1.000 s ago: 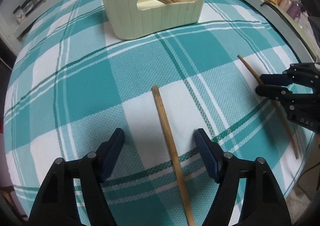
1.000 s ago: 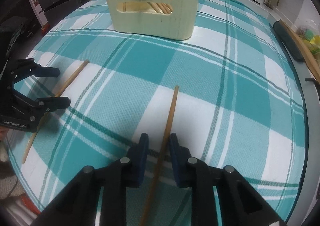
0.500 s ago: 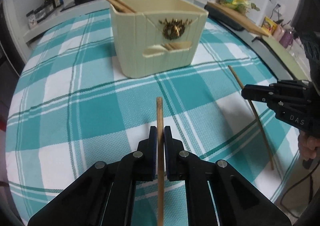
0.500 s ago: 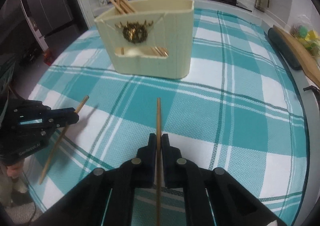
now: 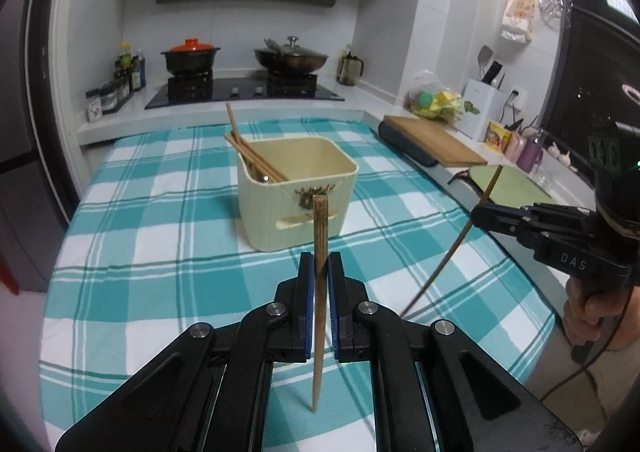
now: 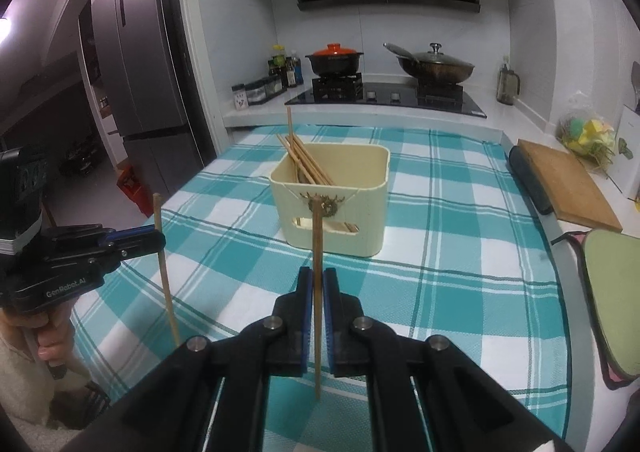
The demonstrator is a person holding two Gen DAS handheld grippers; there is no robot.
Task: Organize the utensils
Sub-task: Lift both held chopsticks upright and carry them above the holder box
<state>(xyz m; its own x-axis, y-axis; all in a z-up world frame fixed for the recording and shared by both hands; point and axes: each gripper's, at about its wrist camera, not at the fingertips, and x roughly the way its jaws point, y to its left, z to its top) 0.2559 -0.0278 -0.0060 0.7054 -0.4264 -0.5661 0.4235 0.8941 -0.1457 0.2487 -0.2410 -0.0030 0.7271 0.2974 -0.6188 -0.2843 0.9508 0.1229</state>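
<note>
Both claws have risen off the checked cloth since a second ago, each carrying a chopstick that then lay flat, and the cream holder that filled the top of the views now sits lower and farther ahead. The left claw (image 5: 319, 268) is clamped tight on a thin brown wooden chopstick (image 5: 319, 304), which stands nearly upright between the blue pads, blunt end up and pointed tip hanging below the fingers, clear of the cloth. The right claw (image 6: 317, 284) is likewise pinched shut on a second thin brown wooden chopstick (image 6: 317, 316), also close to upright, its top end in front of the holder's emblem. In each wrist view the other claw shows at the edge, gripped by a person's hand (image 5: 596, 316), with its stick slanting through the jaws.

Ahead of both claws, the cream ribbed plastic utensil holder (image 6: 340, 219) with a gold emblem and a slot handle stands on the teal-and-white checked tablecloth (image 5: 160, 236) that covers the counter. Several more wooden chopsticks (image 5: 252, 159) lean in its left rear corner, ends sticking above the rim. Beyond the cloth, a black pot with an orange lid (image 6: 334, 59) and a lidded wok (image 6: 434, 65) sit on the hob, and a wooden cutting board (image 6: 568, 187) lies to the right.
</note>
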